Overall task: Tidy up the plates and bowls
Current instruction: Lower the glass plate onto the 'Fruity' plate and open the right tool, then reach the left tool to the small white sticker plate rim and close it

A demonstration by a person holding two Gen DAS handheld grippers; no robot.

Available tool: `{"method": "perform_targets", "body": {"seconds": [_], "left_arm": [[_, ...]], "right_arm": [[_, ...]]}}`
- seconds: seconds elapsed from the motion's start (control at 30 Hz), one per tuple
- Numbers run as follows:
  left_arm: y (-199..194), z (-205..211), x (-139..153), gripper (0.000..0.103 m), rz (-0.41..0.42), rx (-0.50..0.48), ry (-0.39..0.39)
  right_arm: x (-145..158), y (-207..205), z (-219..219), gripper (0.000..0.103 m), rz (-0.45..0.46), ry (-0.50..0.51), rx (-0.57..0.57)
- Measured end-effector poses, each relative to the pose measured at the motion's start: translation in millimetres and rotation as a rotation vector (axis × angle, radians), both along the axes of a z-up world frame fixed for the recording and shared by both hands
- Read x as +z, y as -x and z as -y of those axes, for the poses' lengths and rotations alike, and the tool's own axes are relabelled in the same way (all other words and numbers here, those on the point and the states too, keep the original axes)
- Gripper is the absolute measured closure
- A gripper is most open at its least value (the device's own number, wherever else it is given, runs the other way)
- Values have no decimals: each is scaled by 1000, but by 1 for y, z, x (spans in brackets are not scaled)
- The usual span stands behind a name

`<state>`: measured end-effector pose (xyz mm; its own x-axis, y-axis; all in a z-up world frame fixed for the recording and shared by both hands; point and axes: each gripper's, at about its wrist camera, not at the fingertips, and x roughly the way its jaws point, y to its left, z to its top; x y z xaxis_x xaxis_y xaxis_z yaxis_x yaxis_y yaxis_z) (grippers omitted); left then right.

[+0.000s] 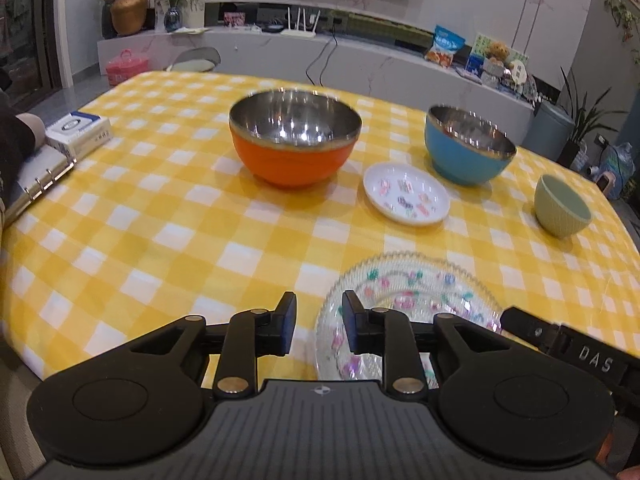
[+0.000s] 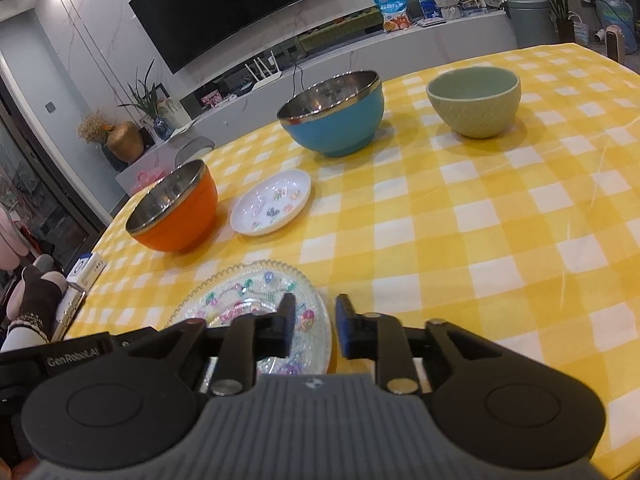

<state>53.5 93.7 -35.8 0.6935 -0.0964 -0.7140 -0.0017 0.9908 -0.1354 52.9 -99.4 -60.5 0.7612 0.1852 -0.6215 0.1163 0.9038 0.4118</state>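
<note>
Both tongs hang open and empty over the near table edge, the glass plate [image 1: 412,300] lying flat between them, at about one o'clock of the left gripper [image 1: 319,328] and eleven of the right gripper [image 2: 314,330], seemingly equally near both.

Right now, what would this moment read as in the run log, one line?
left gripper: open, empty | right gripper: open, empty | glass plate: on table, below both | orange bowl, blue bowl, green bowl, white plate: apart, unstacked
</note>
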Motion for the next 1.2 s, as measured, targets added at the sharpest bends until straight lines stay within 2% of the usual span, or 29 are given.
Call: {"method": "perform_targets", "body": {"seconds": [0.33, 0.6, 0.97, 1.2], "left_arm": [[-21, 11, 22, 68, 47, -19, 49], [-51, 21, 30, 55, 66, -33, 120], [-104, 21, 4, 54, -15, 7, 179], [-130, 23, -19, 54, -70, 10, 159]], "right_arm": [[7, -9, 16, 76, 15, -33, -62], [10, -30, 27, 69, 17, -82, -114], [4, -85, 25, 65, 18, -137, -95], [-11, -123, 20, 72, -17, -131, -66]]}}
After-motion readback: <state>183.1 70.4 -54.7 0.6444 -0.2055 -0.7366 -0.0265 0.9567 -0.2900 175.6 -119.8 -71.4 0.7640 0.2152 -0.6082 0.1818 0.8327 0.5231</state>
